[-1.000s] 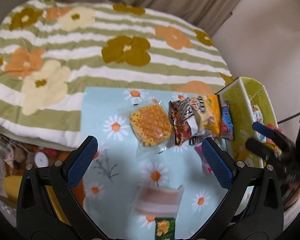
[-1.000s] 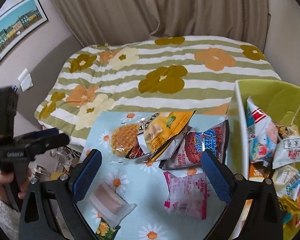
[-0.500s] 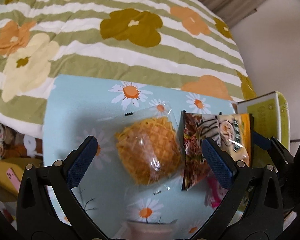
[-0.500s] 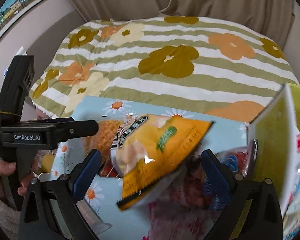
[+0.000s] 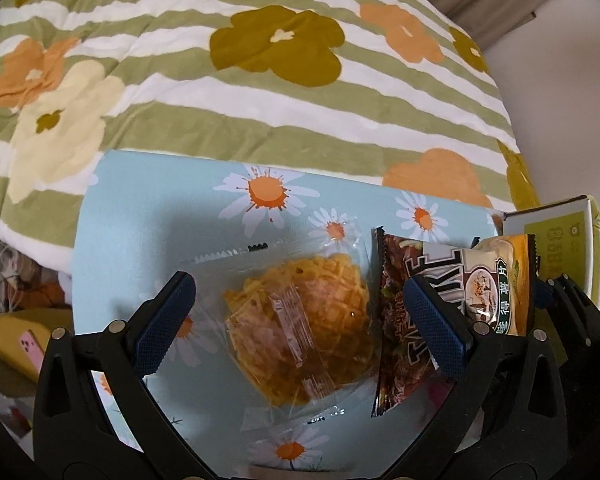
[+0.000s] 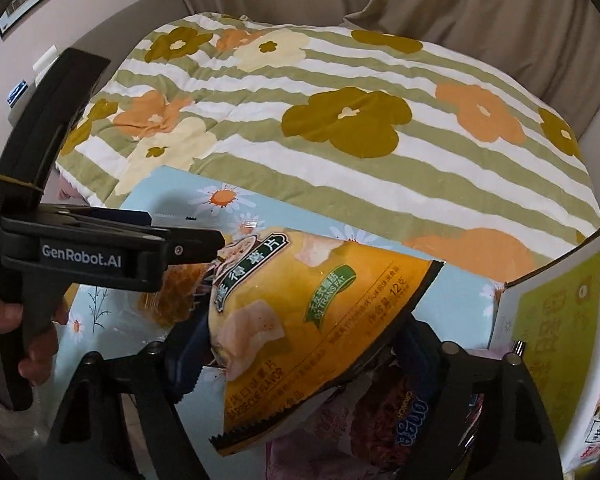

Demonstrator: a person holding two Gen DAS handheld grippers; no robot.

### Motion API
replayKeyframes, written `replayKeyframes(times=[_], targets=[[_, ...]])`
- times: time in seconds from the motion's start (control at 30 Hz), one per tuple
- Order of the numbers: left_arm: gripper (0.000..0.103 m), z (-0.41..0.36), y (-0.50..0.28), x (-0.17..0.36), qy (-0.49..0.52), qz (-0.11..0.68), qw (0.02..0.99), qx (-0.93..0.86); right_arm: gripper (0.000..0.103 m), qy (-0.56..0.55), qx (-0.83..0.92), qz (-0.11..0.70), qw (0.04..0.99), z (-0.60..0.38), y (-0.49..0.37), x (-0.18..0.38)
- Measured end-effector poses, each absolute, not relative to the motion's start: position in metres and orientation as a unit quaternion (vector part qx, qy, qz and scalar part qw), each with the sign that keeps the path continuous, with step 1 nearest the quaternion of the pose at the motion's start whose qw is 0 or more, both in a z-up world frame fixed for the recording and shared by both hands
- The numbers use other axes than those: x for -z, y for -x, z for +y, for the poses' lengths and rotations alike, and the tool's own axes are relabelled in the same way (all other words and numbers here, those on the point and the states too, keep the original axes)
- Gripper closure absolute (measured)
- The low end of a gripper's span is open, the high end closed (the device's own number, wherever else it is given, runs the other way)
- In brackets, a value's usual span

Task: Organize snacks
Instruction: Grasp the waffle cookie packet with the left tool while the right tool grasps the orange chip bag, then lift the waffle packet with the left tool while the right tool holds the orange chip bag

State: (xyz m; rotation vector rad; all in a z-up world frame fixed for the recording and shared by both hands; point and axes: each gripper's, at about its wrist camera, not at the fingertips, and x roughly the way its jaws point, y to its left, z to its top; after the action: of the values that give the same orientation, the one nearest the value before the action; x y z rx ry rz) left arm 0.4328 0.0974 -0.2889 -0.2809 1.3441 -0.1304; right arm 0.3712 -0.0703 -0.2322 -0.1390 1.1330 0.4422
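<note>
A clear packet with an orange waffle lies on the blue daisy mat. My left gripper is open, with its fingers on either side of the packet and close above it. A yellow chip bag lies between the fingers of my right gripper, which is open around it; I cannot tell if the pads touch it. The same bag shows at the right of the left wrist view, on a dark red snack bag. The left gripper shows side-on in the right wrist view.
A green and white box stands at the right edge of the mat, also in the left wrist view. More snack packets lie under the chip bag. A striped flowered blanket lies beyond the mat.
Both grippers have come lower and closer to the mat. The left one now straddles the waffle packet. The right one has closed in around the yellow chip bag.
</note>
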Motion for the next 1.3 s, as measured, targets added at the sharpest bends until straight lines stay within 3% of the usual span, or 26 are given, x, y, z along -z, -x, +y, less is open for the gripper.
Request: replayKeyframes(times=[0.17,0.57,1.03,1.3], targets=[[0.000,0.096,-0.433,0.290,0.120,0.622,0.772,0.054,0.036,0.080,-0.191,0.512,0.833,-0.071,-0.363,0.218],[0.000,0.075,-0.429,0.296,0.049,0.622,0.781,0.021,0.036,0.098,-0.142,0.491,0.854,-0.089,-0.350,0.184],[0.000,0.056,-0.414,0.309,-0.034,0.629,0.777,0.005,0.036,0.164,-0.152,0.478,0.849,-0.077,-0.334,0.189],[0.013,0.058,-0.398,0.305,-0.044,0.624,0.779,0.031,0.036,0.164,-0.161,0.479,0.847,-0.076,-0.331,0.193]])
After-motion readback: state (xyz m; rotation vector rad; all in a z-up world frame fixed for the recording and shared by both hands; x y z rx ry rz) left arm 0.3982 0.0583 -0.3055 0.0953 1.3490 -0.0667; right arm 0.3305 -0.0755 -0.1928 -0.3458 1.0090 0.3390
